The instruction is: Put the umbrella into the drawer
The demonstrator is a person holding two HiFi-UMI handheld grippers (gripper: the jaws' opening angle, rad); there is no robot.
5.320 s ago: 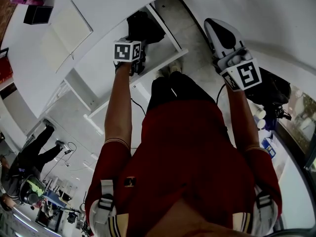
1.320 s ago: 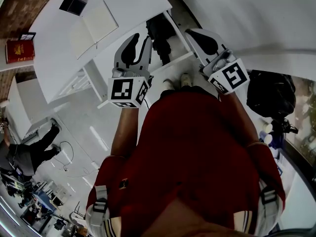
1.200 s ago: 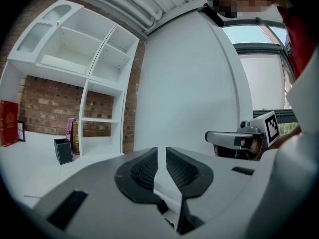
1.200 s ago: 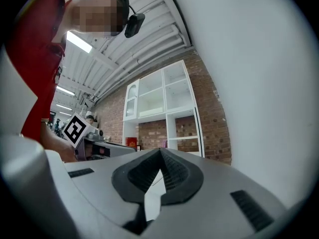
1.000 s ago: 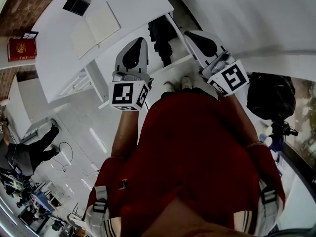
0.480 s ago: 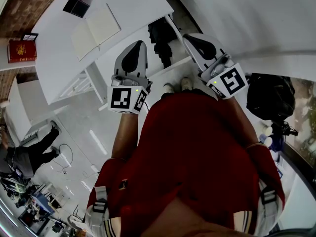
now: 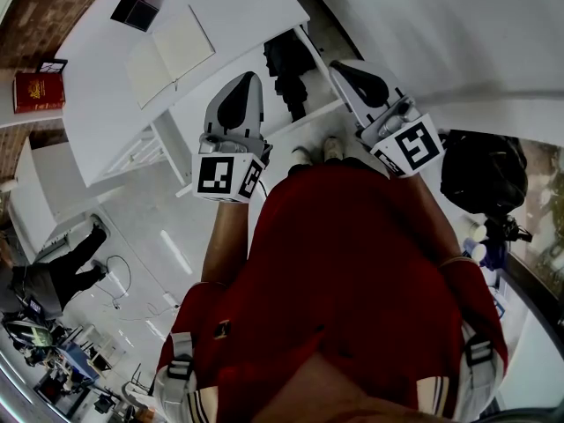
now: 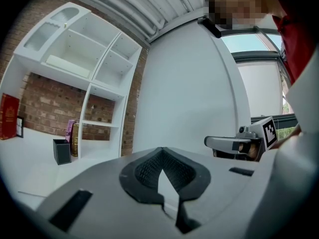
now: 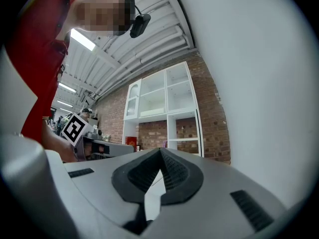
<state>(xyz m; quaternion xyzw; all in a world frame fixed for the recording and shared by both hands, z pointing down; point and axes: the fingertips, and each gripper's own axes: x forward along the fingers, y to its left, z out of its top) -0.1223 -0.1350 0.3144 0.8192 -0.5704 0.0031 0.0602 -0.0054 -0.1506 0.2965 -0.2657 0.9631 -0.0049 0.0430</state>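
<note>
The black folded umbrella [image 7: 286,64] lies inside the open white drawer [image 7: 304,120] under the desk, seen in the head view. My left gripper [image 7: 248,81] hovers left of the drawer, above the desk edge, shut with nothing in it. On the drawer's right side my right gripper [image 7: 346,66] is held level, also shut and empty. In the left gripper view the shut left gripper [image 8: 162,151] faces a white wall, with the right gripper [image 8: 209,142] beside it. The right gripper [image 9: 160,151] in its own view is shut too, and the left gripper [image 9: 88,142] shows at the left.
On the white desk [image 7: 106,104] lie an open notebook [image 7: 172,49] and a black box [image 7: 132,9]; a red book [image 7: 35,91] sits to the left. A black bag [image 7: 480,170] stands at the right. Another person [image 7: 53,271] is far left. White shelves [image 8: 84,68] back the desk.
The left gripper has come up from the drawer, leaving the umbrella inside, and its jaws have gone from open to shut. Over the last second both grippers have stayed still.
</note>
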